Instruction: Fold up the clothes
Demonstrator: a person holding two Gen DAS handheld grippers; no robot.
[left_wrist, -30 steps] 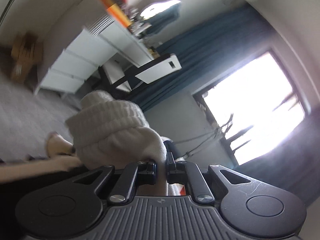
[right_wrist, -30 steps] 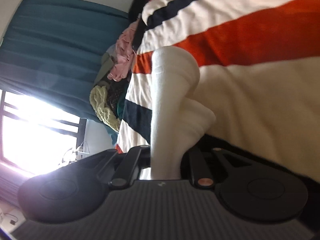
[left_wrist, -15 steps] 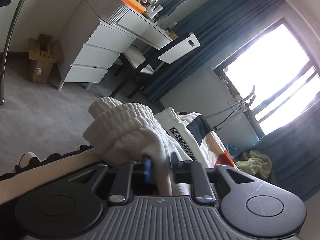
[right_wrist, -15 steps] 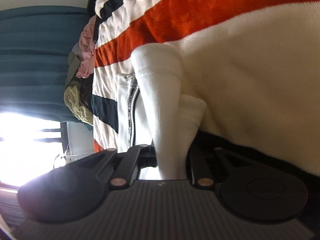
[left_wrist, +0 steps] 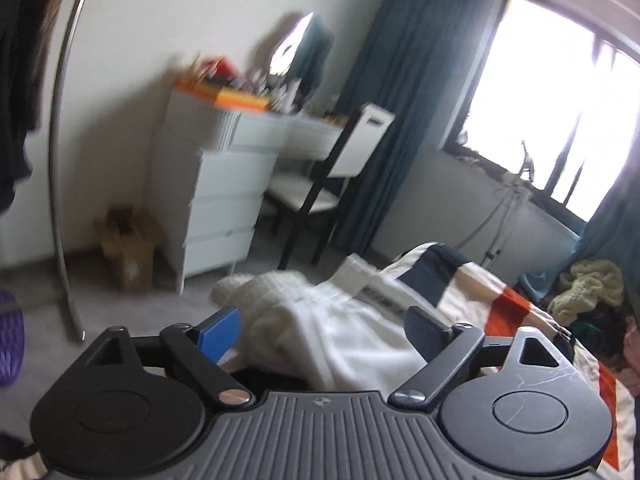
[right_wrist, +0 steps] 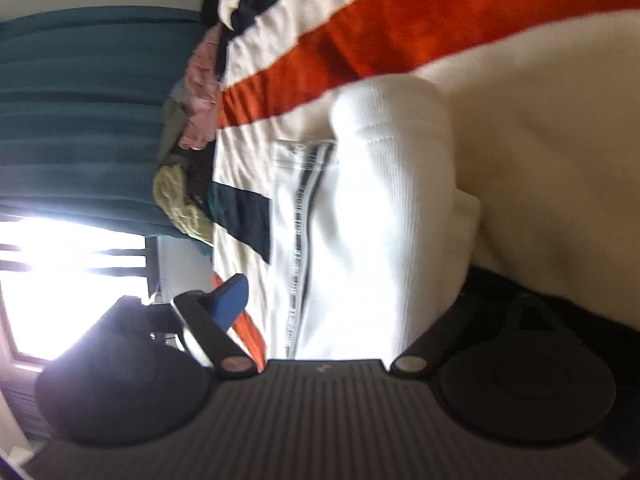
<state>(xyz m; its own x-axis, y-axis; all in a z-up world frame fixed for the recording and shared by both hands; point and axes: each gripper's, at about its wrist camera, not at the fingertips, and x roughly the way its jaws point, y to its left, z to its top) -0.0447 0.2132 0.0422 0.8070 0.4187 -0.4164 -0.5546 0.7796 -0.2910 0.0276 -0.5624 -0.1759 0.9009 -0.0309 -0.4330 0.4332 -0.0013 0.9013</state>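
Observation:
A white garment with ribbed cuffs (left_wrist: 320,320) lies on the striped cream, orange and navy blanket (left_wrist: 516,304) on the bed. My left gripper (left_wrist: 324,328) is open, its fingers spread on either side of the garment, holding nothing. In the right wrist view the same white garment (right_wrist: 380,220), with a black-and-white side stripe, lies on the blanket (right_wrist: 400,20). My right gripper (right_wrist: 352,304) is open around it; only the blue left pad (right_wrist: 230,300) shows clearly.
A white dresser (left_wrist: 224,192) and a black chair (left_wrist: 320,188) stand by the wall. A cardboard box (left_wrist: 128,248) sits on the grey floor. A pile of clothes (left_wrist: 588,292) lies at the bed's far end near blue curtains (left_wrist: 400,100).
Both grippers were shut on the white garment and have opened. The garment now lies on the blanket. The left view has swung upright toward the room.

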